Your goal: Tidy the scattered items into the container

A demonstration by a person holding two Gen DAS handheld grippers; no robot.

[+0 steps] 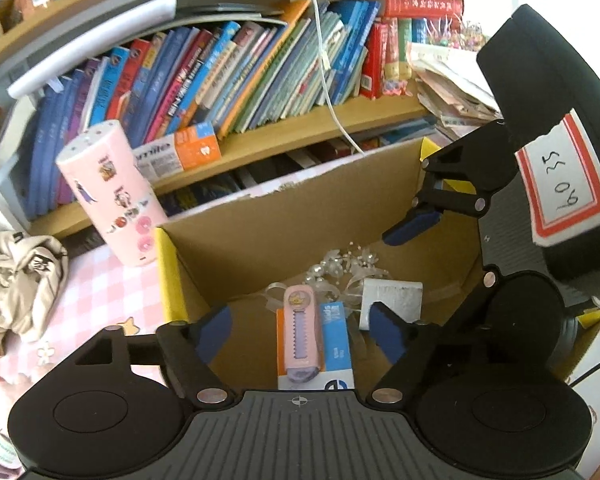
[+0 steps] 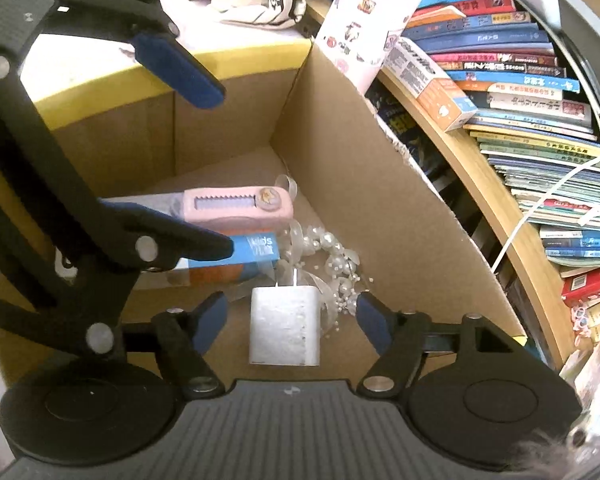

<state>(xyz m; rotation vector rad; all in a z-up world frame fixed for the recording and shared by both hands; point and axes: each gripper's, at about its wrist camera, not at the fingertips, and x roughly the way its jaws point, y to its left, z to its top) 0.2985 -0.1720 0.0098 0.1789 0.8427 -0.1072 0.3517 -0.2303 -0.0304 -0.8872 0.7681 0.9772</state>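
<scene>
The cardboard box [image 2: 380, 208] sits open on the pink-checked bench [image 1: 100, 296], with both tools poised above its interior. The left tool [image 1: 300, 332] has its jaws spread and empty, over a pink utility knife [image 1: 300, 330] lying on a blue-and-orange kids' toothpaste carton [image 1: 336, 344]. The right tool [image 2: 290, 320] is likewise open, gripping nothing, with a white charger plug [image 2: 284, 326] lying loose on the box floor between its fingers. A beaded ribbon tangle [image 2: 332, 264] rests just beyond. Behind the box stand a pink stickered cylinder [image 1: 112, 192] and a bookshelf [image 1: 300, 132].
</scene>
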